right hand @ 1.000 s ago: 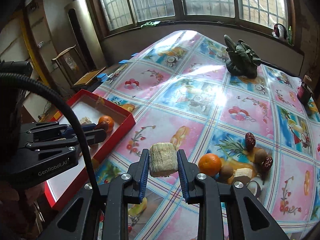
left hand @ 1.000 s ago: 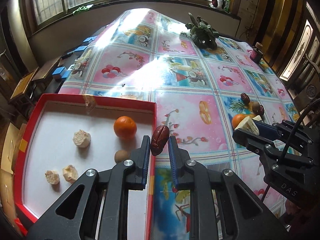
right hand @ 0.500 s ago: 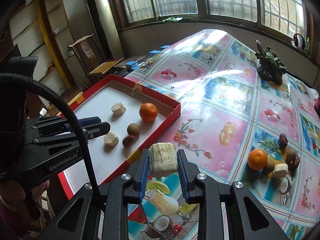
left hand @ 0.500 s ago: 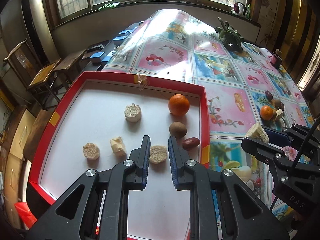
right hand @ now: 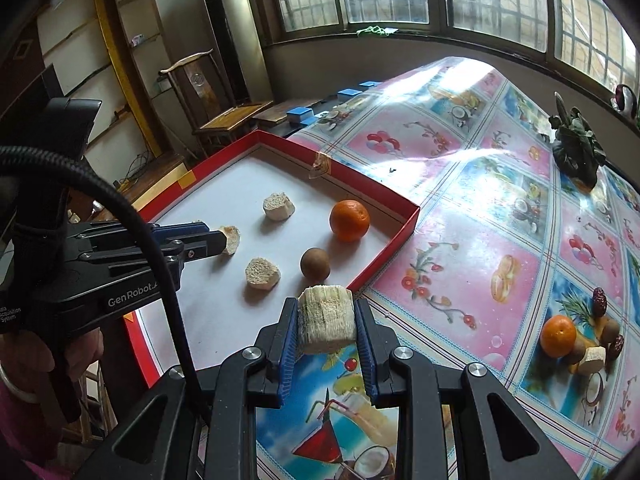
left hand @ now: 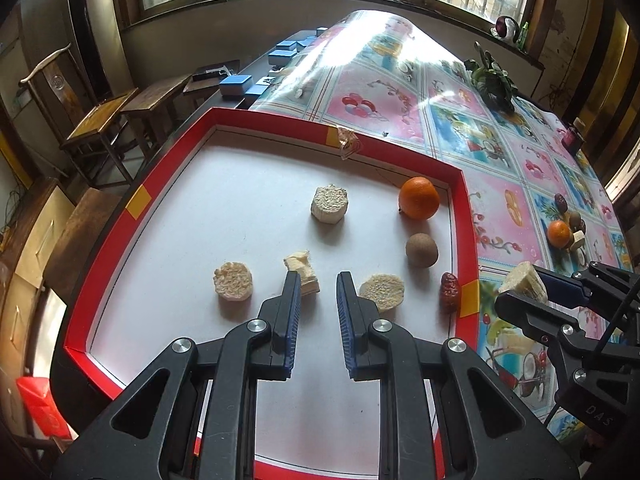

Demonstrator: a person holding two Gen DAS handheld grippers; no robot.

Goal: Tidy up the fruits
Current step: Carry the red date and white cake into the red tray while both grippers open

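We see two handheld black claws with blue pads working over a table (right hand: 460, 216) covered in a glossy pink and blue fruit-print cloth. The left claw (left hand: 316, 280) hovers above a shallow red-rimmed tray with a white floor (left hand: 192, 240); its jaws are drawn nearly together and grip nothing, with only bare tray floor in the narrow gap between them. The right claw (right hand: 327, 312) is clenched on a pale, fibrous cylindrical chunk of cut fruit (right hand: 326, 318), held upright between the pads above the table just outside the tray's near corner.

Inside the tray lie a round orange (left hand: 419, 198), a brown round fruit (left hand: 421, 250) just below it, a dark red date (left hand: 449, 297) against the right wall, and four pale cut pieces: a thick round slice (left hand: 329, 209) near the middle, a flat round slice (left hand: 233, 281) to the left, an angular chunk (left hand: 301, 266) beside the left claw's left finger, and a round slice (left hand: 382, 291) beside its right finger.

Well apart, on the far right of the table, a small heap of loose fruit (right hand: 580, 336) waits: another orange, dates, brown fruits and a pale chunk. A dark green leafy plant (right hand: 576, 148) stands near the window end
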